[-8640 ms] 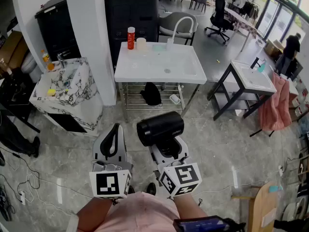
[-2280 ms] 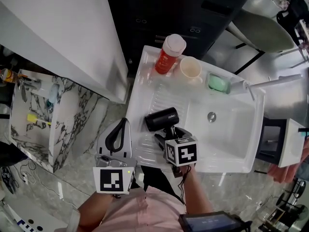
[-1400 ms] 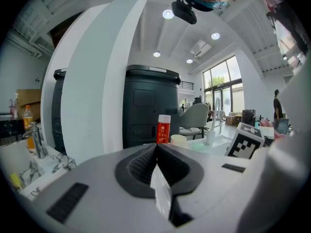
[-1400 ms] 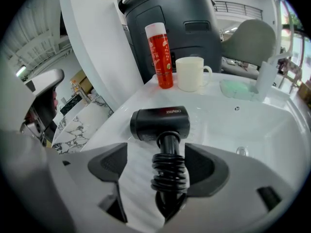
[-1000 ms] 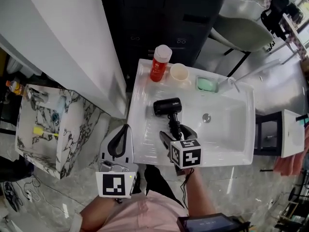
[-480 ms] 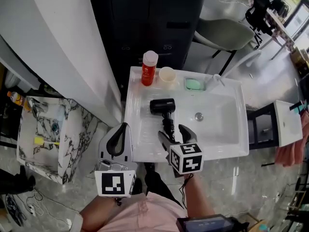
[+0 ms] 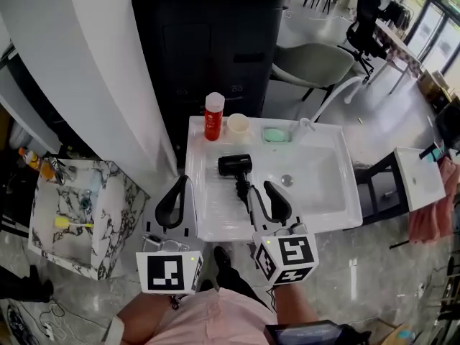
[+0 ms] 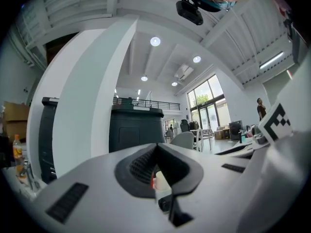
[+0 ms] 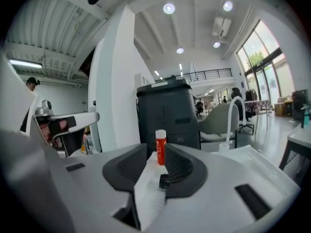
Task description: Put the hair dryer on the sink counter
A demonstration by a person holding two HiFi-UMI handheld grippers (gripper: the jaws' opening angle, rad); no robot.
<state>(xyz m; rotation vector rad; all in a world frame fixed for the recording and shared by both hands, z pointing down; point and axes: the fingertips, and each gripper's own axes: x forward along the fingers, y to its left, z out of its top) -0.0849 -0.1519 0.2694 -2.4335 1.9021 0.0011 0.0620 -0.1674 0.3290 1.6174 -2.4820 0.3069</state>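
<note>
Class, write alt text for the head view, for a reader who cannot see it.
A black hair dryer lies on the white sink counter, near a red bottle and a cup. Just short of it, the right tool is closing its jaws on nothing; the left tool is shut.

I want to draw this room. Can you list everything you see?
hair dryer: one, black, lying on the sink counter's ribbed side
sink counter: one, white, centre
bottle: one, red with white cap, counter's back left
cup: one, cream, beside the bottle
soap: one, green, near the faucet
faucet: one, white, behind the basin
chair: one, grey, behind the sink
cabinet: one, black, at the back
marble sink: one, white with dark veins, far left
left gripper: one, grey, jaws shut, empty
right gripper: one, grey, jaws closing, nothing between them, near the dryer's handle
</note>
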